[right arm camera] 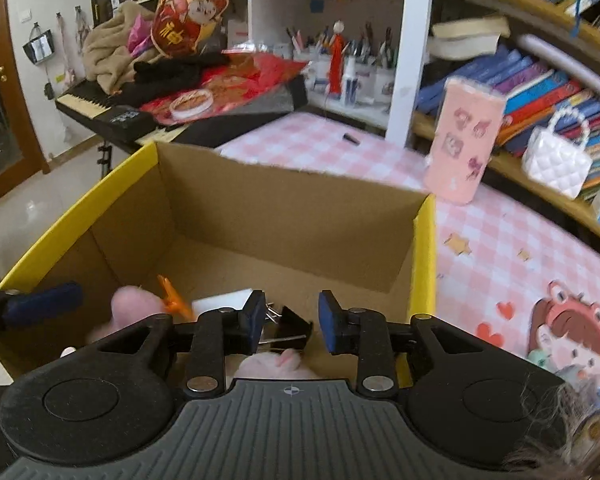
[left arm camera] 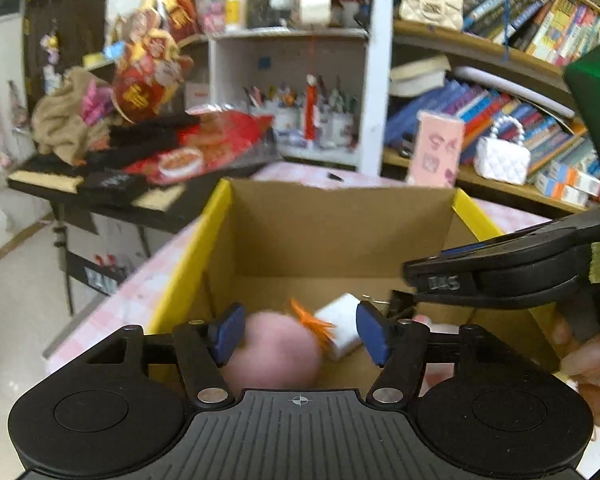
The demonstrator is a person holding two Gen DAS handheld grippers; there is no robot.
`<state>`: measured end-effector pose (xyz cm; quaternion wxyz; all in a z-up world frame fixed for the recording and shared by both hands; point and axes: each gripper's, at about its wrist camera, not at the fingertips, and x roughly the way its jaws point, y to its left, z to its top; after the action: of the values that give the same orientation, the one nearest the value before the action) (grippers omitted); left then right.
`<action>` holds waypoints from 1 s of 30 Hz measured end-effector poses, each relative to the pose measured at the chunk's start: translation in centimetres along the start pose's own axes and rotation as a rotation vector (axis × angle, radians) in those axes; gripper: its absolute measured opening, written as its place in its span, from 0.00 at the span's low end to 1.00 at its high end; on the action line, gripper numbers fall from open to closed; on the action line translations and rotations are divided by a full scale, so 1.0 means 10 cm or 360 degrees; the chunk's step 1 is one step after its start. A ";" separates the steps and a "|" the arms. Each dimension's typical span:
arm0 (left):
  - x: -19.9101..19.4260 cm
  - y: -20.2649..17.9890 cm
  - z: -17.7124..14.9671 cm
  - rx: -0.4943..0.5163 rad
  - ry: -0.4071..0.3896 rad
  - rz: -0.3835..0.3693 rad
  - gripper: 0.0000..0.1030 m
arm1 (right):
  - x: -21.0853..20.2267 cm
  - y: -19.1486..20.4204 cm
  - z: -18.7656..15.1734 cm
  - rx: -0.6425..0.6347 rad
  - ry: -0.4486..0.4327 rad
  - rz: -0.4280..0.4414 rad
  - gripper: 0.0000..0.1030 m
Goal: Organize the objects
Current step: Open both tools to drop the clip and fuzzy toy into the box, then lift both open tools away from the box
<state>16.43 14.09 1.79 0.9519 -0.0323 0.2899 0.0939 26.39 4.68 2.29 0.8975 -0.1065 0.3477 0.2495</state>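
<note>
An open cardboard box (left arm camera: pixel 332 224) with yellow rims stands on the pink checked table; it also shows in the right wrist view (right arm camera: pixel 292 208). Inside lie a blurred pink plush ball (left arm camera: pixel 276 348) with an orange tuft, a white block (left arm camera: pixel 342 326) and a black binder clip (right arm camera: pixel 290 330). My left gripper (left arm camera: pixel 300 334) is open above the box, with the pink plush (right arm camera: pixel 130 308) between and below its blue pads. My right gripper (right arm camera: pixel 288 324) is open over the box, above the binder clip. A pale pink fluffy item (right arm camera: pixel 276 366) lies under it.
A pink decorated case (right arm camera: pixel 464 140) stands on the table behind the box. A white quilted handbag (right arm camera: pixel 558 160) sits on the bookshelf at right. A keyboard (right arm camera: pixel 112 114) piled with clothes and red packaging stands at left. The right gripper's body (left arm camera: pixel 512 268) crosses the left view.
</note>
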 end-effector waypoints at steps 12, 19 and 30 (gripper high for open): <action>-0.58 0.19 0.05 -0.0127 -0.0178 -0.0017 0.68 | -0.65 -0.11 -0.12 0.0150 -0.0255 -0.0143 0.27; -0.88 0.23 -0.07 -0.0131 -0.0210 -0.0050 0.72 | -1.05 -0.11 -0.42 0.0295 -0.0332 -0.0290 0.27; -1.17 0.22 -0.55 -0.0011 -0.0072 -0.0079 0.79 | -1.37 0.21 -1.15 0.0399 -0.0165 -0.0394 0.33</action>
<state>3.48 13.71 3.77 0.9601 -0.0408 0.2672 0.0721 10.06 -2.78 3.05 0.9444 -0.0227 0.3135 0.0968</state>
